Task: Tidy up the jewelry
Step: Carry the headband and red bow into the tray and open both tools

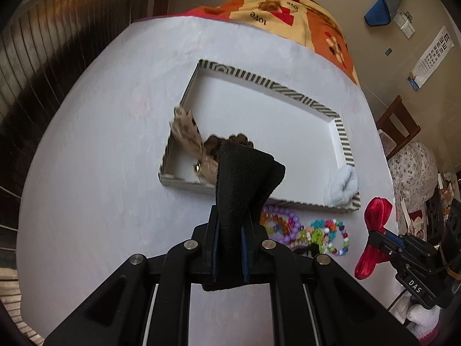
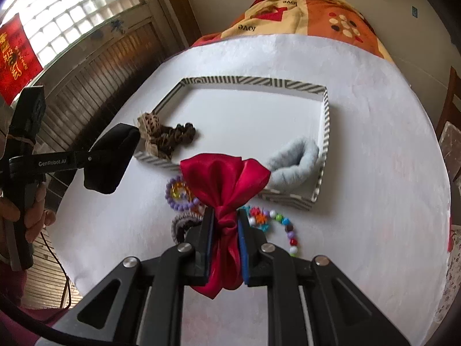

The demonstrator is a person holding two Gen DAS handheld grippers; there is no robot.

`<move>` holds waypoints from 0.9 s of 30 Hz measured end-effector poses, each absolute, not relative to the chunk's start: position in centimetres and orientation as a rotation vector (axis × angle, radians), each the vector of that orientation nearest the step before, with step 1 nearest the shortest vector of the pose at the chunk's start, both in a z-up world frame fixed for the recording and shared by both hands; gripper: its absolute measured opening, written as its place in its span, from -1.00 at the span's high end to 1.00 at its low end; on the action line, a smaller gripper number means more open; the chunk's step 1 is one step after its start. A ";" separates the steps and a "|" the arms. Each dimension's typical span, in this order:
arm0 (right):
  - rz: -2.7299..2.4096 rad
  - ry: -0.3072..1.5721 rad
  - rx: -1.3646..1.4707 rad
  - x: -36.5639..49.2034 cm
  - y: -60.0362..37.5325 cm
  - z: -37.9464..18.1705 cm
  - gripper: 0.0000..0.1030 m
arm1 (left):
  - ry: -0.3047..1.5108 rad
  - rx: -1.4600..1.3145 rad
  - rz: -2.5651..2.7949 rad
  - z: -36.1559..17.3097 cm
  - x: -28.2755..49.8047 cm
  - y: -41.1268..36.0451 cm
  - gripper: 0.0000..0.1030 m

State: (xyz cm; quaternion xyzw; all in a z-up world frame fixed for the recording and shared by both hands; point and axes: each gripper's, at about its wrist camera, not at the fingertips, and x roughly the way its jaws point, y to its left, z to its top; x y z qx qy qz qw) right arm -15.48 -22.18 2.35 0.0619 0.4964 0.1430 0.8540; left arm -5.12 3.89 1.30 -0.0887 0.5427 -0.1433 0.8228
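Note:
My left gripper (image 1: 230, 225) is shut on a black fabric hair piece (image 1: 245, 170) and holds it above the near left corner of the striped tray (image 1: 259, 79). It also shows in the right wrist view (image 2: 113, 158). My right gripper (image 2: 226, 225) is shut on a red satin bow (image 2: 227, 181), held above the table just in front of the tray (image 2: 322, 150). In the tray lie a leopard-print scrunchie (image 2: 149, 127), a dark brown scrunchie (image 2: 181, 132) and a pale blue fluffy scrunchie (image 2: 294, 164).
On the white table (image 2: 360, 230) in front of the tray lie a purple bead bracelet (image 2: 180, 203), a multicoloured bead bracelet (image 2: 285, 227), an orange bead piece (image 1: 276, 225) and a knitted grey-brown scrunchie (image 2: 180, 225). A patterned blanket (image 2: 302, 8) lies beyond the table.

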 end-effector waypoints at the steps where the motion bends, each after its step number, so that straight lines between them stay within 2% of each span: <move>1: 0.301 1.042 0.131 -15.2 -22.2 2.4 0.70 | 1.149 -0.184 -0.303 1.5 -4.8 3.8 0.94; 16: 0.271 1.025 0.141 -9.1 -23.3 2.7 0.70 | 1.114 -0.128 -0.249 2.5 0.6 2.7 0.94; 27: 0.231 1.039 0.183 -2.0 -25.0 1.6 0.70 | 1.156 -0.112 -0.217 0.6 7.1 1.3 0.94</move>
